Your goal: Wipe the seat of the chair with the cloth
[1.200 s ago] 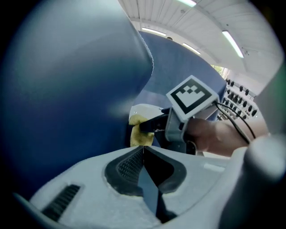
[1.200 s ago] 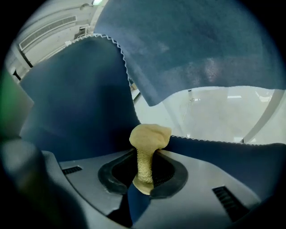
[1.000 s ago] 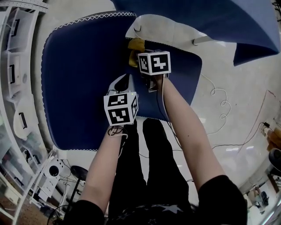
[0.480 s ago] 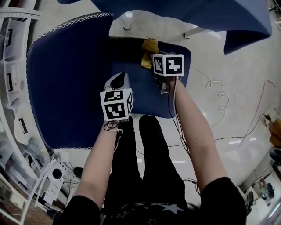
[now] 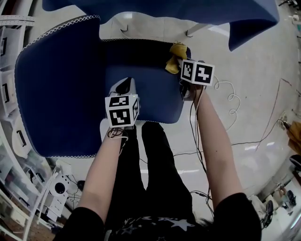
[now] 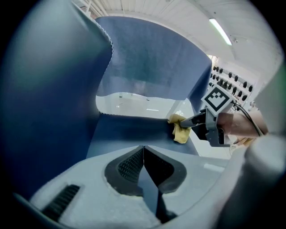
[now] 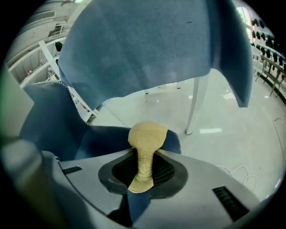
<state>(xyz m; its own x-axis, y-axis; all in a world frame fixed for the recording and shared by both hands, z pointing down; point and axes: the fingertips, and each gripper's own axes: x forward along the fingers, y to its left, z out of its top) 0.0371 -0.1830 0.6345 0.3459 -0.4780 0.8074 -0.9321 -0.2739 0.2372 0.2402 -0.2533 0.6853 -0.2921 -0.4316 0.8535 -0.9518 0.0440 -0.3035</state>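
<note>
The dark blue chair seat [image 5: 141, 94] lies below me, its back [image 5: 56, 94] to the left in the head view. My right gripper [image 5: 181, 70] is shut on a yellow cloth [image 5: 175, 57], which rests at the seat's far right corner. In the right gripper view the cloth [image 7: 145, 147] sticks out between the jaws, over the seat's edge [image 7: 107, 138]. My left gripper [image 5: 126, 87] hovers over the seat's near middle, its jaws shut with nothing held. The left gripper view shows the cloth [image 6: 180, 129] and the right gripper [image 6: 190, 123] ahead of it to the right.
A second blue chair [image 5: 188, 12] stands just beyond the seat, its metal legs [image 7: 194, 103] on the pale floor. White shelving [image 5: 11, 70] runs along the left. Cables [image 5: 225, 103] trail over the floor to the right.
The right gripper has slid the cloth toward the seat's right edge. The left gripper has barely moved over the seat.
</note>
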